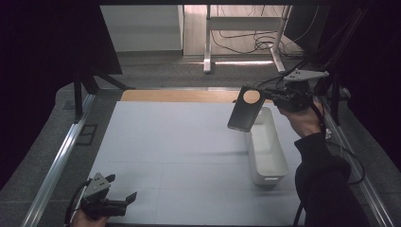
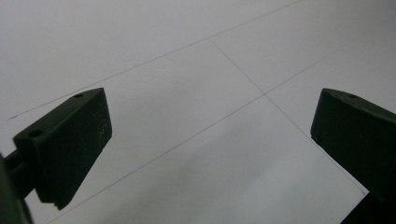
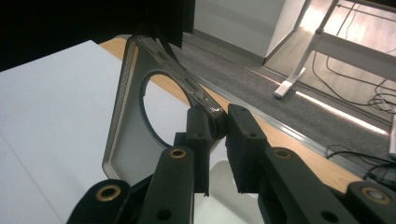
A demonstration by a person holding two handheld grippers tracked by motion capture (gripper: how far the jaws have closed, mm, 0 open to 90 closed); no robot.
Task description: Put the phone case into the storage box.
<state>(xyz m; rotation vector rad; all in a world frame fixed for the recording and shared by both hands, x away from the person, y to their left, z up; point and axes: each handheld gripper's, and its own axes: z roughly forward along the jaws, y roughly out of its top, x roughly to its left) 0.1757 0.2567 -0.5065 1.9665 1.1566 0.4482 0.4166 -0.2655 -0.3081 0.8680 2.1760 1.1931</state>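
A dark, see-through phone case [image 1: 246,109] with a round hole near its top hangs in the air above the far end of a white bin [image 1: 266,147]. My right gripper [image 1: 270,98] is shut on the case's edge, held up at the table's far right. In the right gripper view the case [image 3: 133,126] stands edge-on and the two black jaws pinch its rim [image 3: 217,122]. My left gripper [image 1: 124,198] rests low at the table's near left corner, open, with nothing between its jaws. The left gripper view has the bare white table [image 2: 196,93] between the wide-apart jaws.
The long white bin lies lengthwise along the right side of the white table [image 1: 179,146]. A wooden strip [image 1: 175,96] runs along the table's far edge. Metal rails [image 1: 61,156] flank the table. Beyond are a grey floor, a white desk frame [image 1: 243,33] and cables.
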